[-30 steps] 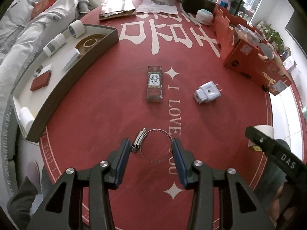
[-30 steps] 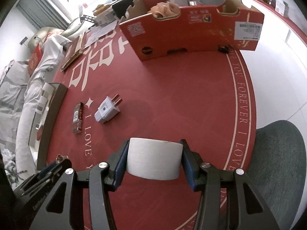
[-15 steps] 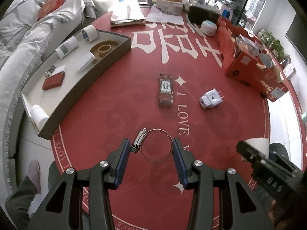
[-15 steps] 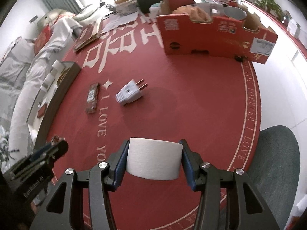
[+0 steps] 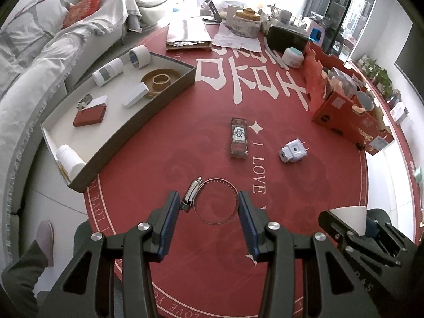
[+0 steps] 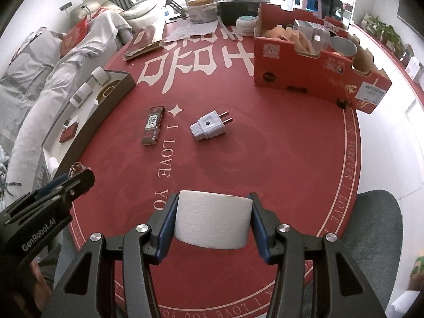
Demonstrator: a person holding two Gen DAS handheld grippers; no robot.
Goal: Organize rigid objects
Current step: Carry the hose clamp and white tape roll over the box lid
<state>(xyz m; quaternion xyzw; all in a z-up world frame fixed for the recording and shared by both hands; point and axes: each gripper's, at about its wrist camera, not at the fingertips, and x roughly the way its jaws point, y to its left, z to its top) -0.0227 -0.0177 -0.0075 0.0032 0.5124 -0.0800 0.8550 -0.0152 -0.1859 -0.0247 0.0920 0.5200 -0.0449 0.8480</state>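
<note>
My left gripper (image 5: pixel 208 198) is shut on a metal hose clamp (image 5: pixel 191 193), holding the ring flat above the red round table (image 5: pixel 185 132). Between the pads of my right gripper (image 6: pixel 213 201), also shut, sits a white roll (image 6: pixel 212 220), held off the table. On the table lie a small red printed box (image 5: pixel 239 137) (image 6: pixel 153 125) and a white plug adapter (image 5: pixel 292 151) (image 6: pixel 210 126). A brown-walled tray (image 5: pixel 116 122) at the left holds tape rolls, a white bottle, a red case and other small items. Each gripper shows at the edge of the other's view.
A red cardboard box (image 6: pixel 304 79) full of items stands at the table's right. Papers, a tin, a black box and a white jar crowd the far side. A covered sofa (image 5: pixel 39 61) lies left of the tray. A grey chair seat (image 6: pixel 376 228) is at the right.
Both grippers have lifted and drifted, so the table looks farther away. The right view has rolled. The clamp and the roll stay gripped as before.
</note>
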